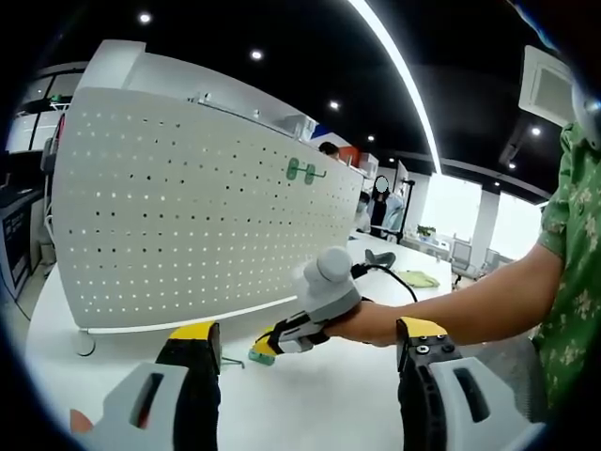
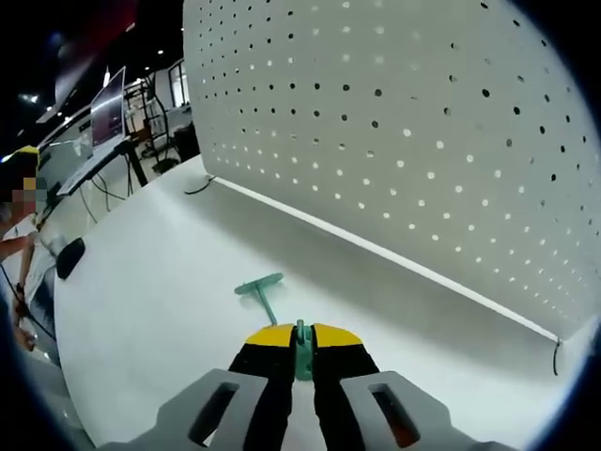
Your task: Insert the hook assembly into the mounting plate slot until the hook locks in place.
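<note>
Presently the green hook (image 2: 266, 293) is pinched by its base between the closed jaws of the right claw (image 2: 300, 349), low over the white bench (image 2: 141, 310), with its stem and crossbar pointing forward and away from the perforated board (image 2: 423, 141). In the left gripper view the right claw (image 1: 266, 344) is seen held by a hand (image 1: 362, 319) near the foot of the board (image 1: 197, 207), well below the hook already mounted there (image 1: 304, 171). The left claw (image 1: 308, 362) is held open, nothing being gripped between its jaws. Several failures can be foreseen. Because only a thin edge of the hook is clamped, it could be twisted or slipped out of the jaws when it is pressed against a slot. Because the board is a freestanding panel, it may be pushed back or tipped if it is not steadied, and the lock would then not be reached. A misaligned approach could leave the tabs jammed on the face between holes. The board could also be lost from sight if the open claw is swung aside. Counted, there are two hooks, one gripped and one mounted, one board, one bench and two claws.
</note>
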Available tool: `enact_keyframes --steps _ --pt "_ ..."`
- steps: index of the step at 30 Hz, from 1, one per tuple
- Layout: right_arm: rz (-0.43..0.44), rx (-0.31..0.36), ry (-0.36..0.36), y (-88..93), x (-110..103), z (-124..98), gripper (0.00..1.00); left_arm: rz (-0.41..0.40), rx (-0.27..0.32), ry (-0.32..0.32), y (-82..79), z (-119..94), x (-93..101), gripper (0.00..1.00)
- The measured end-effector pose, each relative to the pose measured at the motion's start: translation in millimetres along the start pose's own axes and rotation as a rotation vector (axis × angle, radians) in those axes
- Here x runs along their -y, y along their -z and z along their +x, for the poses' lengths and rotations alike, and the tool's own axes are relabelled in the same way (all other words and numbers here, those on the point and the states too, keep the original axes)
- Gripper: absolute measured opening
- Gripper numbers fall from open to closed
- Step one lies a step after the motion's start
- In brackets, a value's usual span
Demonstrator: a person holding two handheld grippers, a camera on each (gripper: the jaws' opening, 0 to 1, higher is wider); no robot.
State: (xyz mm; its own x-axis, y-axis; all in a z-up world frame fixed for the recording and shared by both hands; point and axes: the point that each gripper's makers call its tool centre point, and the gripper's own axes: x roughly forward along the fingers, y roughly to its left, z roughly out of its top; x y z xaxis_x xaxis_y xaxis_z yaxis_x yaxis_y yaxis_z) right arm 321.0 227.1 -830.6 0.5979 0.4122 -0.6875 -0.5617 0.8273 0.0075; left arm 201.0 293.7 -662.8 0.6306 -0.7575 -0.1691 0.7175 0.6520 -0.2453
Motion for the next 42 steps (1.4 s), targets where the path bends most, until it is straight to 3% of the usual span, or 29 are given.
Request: enact_keyframes --steps 11,21,42 --pt "-0.024 -0.021 -0.006 4.3 0.4 0.8 0.01 -0.001 -0.002 -0.004 0.6 -0.7 -1.0 0.79" --pt "-0.014 0.014 -0.014 -3.0 4.8 -13.4 0.01 0.0 -0.005 0.006 0.6 2.3 2.3 0.78" --pt "-0.03 0.269 0.031 -66.5 12.5 -95.4 0.01 0.031 0.003 0.023 -12.2 7.7 11.2 0.78"
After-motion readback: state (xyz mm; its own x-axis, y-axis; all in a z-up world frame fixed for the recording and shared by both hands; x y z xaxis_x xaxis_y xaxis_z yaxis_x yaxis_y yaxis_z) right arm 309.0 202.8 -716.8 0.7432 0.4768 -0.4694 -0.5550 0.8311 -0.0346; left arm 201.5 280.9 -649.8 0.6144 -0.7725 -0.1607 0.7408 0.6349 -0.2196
